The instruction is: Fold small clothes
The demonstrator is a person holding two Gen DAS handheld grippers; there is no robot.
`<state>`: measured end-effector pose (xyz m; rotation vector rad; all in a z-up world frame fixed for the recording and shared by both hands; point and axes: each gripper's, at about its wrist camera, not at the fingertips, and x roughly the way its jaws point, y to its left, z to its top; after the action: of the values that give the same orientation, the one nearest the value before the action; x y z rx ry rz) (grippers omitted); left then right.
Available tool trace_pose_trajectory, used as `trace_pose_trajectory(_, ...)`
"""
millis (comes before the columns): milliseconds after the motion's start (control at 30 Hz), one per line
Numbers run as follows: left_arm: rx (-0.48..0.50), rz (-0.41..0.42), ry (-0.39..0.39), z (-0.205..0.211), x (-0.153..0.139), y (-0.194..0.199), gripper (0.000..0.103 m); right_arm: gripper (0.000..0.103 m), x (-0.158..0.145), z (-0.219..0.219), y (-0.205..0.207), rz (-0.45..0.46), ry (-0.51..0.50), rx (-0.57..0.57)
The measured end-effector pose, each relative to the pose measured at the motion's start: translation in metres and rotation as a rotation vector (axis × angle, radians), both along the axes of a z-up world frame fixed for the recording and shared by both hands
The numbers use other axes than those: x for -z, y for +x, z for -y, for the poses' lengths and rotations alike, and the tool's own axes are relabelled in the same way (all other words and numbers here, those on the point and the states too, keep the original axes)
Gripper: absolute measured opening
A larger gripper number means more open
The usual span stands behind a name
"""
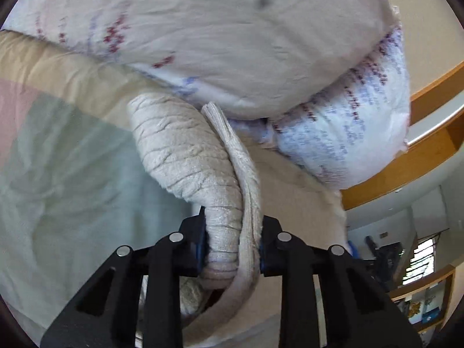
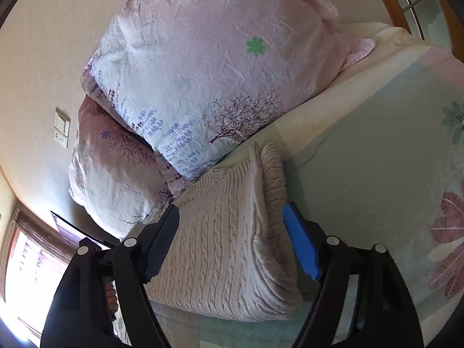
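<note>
Pale beige cable-knit sweater (image 2: 229, 232) lay partly folded on a bedsheet (image 2: 362, 174) of pale green, cream and pink blocks, close against the pillows. In the left wrist view, a bunched length of the same sweater (image 1: 188, 156) ran forward and curled up towards the pillows, with a ribbed edge beside it. Gripped there by the left gripper (image 1: 233, 249): blue-padded jaws drawn in tight on the knit, fabric pinched between them and spilling out below. Seen from the right wrist, lay flat under the right gripper (image 2: 232, 243), whose fingers stood spread wide either side of the folded knit, holding nothing; whether the pads touched the cloth could not be told. Behind the sweater, stacked: a white-and-pink floral pillow (image 2: 208, 72) atop a second pink pillow (image 2: 116, 174), both against a beige wall bearing a switch plate (image 2: 62, 127). Beyond, in the left view, a wooden frame (image 1: 429, 148) past the bed's edge.
</note>
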<state>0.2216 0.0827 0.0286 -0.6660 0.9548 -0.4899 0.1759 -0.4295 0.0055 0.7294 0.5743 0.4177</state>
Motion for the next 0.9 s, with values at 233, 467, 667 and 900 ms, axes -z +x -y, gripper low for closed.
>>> trace_pose_trajectory(233,0.263,0.079,-0.349,0.183,-0.055,0.056,0.035,0.076,0.001,0.032,-0.001,0.021,0.042,0.082)
trace_pose_trajectory(467,0.313,-0.037,-0.501,0.216,-0.033,0.075,0.092,0.096,0.002,0.046,0.023,-0.065,0.045,-0.008)
trace_pose_trajectory(667,0.164,-0.016,-0.012,0.145,-0.014,0.063,0.098,0.099,0.020,0.036,0.059,-0.190,0.105,-0.171)
trace_pose_trajectory(900,0.268,-0.047,0.106,0.188,0.025,0.050,0.099,0.055,0.040,-0.002,0.079,-0.284,0.103,-0.291)
